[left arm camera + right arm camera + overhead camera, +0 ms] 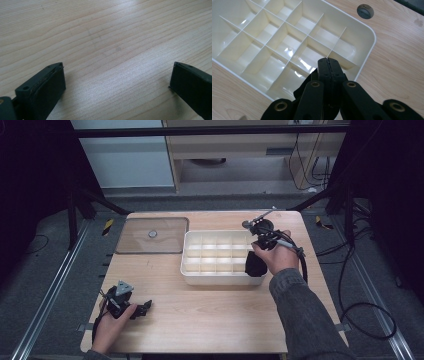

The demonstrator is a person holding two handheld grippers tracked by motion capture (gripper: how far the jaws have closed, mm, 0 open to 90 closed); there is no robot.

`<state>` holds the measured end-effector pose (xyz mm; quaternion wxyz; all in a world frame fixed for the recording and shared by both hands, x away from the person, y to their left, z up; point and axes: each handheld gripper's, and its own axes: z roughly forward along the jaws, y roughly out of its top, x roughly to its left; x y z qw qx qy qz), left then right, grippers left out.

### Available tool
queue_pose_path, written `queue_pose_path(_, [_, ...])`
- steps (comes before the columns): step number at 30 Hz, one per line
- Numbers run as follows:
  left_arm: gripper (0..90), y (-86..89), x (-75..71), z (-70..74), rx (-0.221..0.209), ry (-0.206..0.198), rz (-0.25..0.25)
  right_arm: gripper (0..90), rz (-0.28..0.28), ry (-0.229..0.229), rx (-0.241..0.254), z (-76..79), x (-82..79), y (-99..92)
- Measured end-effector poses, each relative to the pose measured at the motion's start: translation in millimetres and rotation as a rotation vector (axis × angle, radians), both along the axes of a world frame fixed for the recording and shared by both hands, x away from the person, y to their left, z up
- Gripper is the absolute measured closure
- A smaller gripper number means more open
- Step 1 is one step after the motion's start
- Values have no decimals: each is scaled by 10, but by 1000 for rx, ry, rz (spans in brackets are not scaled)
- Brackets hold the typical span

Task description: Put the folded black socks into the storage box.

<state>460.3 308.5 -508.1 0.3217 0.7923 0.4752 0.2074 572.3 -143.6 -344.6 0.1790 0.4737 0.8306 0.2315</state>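
Cream plastic organiser tray sits at the table's middle, toward the far edge. The right gripper hangs over its near right corner compartment, jaws pressed together on nothing. Lift clear of the dividers before travelling. The left gripper rests wide open, empty, near the front left corner.

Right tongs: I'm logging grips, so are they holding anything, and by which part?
Nothing is held. The right tongs are shut on themselves over the tray; the left tongs stand open over the bare table.
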Motion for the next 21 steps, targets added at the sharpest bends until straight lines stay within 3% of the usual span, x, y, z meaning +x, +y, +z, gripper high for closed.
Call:
queue_pose_path(10, [0, 0, 0, 0, 0, 0, 0, 900, 1, 41, -35, -140, 58, 94])
queue_pose_path(21, [0, -2, 0, -1, -3, -1, 1, 900, -7, 57, -50, -232, 80, 64])
